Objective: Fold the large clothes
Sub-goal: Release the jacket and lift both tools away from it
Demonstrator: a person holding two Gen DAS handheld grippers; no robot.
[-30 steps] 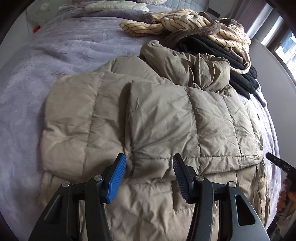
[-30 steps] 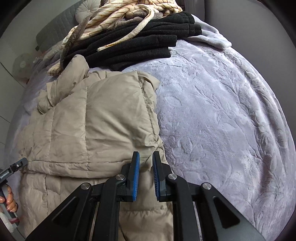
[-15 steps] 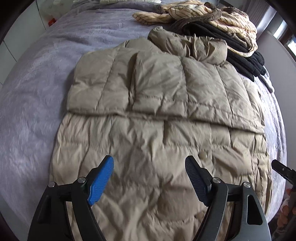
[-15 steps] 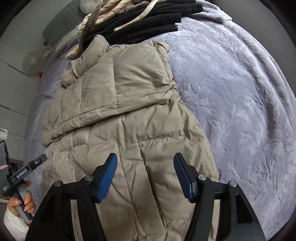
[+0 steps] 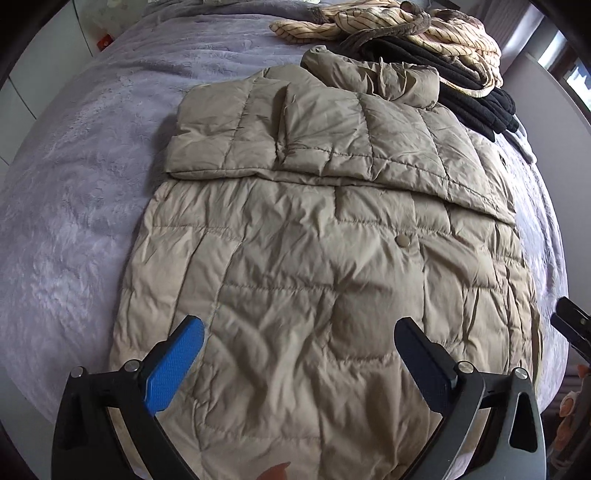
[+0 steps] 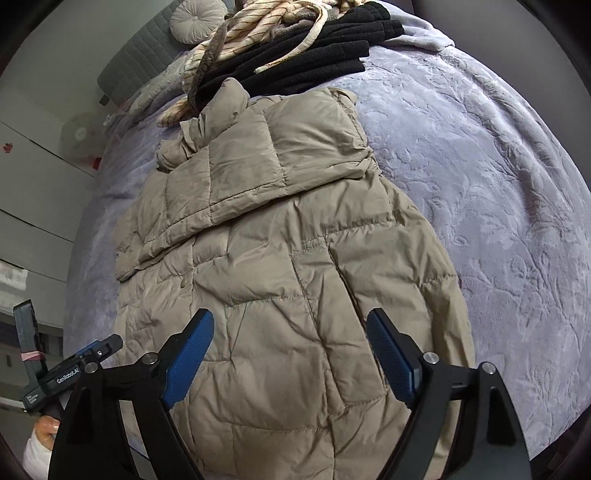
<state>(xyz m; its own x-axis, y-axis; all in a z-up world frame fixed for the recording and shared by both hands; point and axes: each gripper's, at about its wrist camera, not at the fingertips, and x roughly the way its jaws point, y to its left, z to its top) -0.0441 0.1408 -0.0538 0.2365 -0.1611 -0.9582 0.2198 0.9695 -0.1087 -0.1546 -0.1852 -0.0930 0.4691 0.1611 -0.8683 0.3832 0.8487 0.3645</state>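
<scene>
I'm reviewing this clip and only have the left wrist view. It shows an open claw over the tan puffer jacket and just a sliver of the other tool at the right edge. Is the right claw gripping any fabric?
Observer: No. The right claw is open, jaws wide apart above the puffer jacket, with nothing between them.
Operator: Which part of the jacket is it over?
Observer: The lower half, toward the side edge where the bare lilac blanket begins.
Operator: Anything beyond the pile of clothes at the far end?
Observer: A round tufted cushion lies by a grey quilted headboard.
</scene>
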